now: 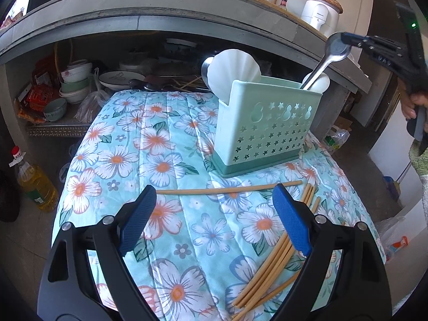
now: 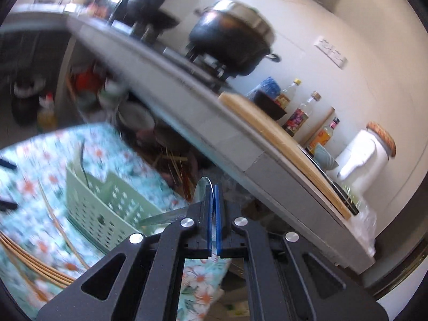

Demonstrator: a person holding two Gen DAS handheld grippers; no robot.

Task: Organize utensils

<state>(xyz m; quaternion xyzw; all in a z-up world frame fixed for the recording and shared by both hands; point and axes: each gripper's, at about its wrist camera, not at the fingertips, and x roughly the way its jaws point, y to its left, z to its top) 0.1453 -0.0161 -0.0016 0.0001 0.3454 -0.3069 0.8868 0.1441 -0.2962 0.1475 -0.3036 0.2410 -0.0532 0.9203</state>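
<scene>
A mint green utensil holder stands on the floral cloth and holds white scoops and a metal spoon. My right gripper is shut on the bowl of a metal spoon whose handle reaches down into the holder's right end. In the blurred right wrist view the spoon sits between the closed blue pads, above the holder. My left gripper is open and empty, low over the cloth. Several bamboo chopsticks lie to its right, one lies crosswise ahead.
The table with floral cloth stands before a concrete counter. Bowls and plates fill the shelf beneath. An oil bottle stands on the floor at left. Bottles and a white jar stand on the counter.
</scene>
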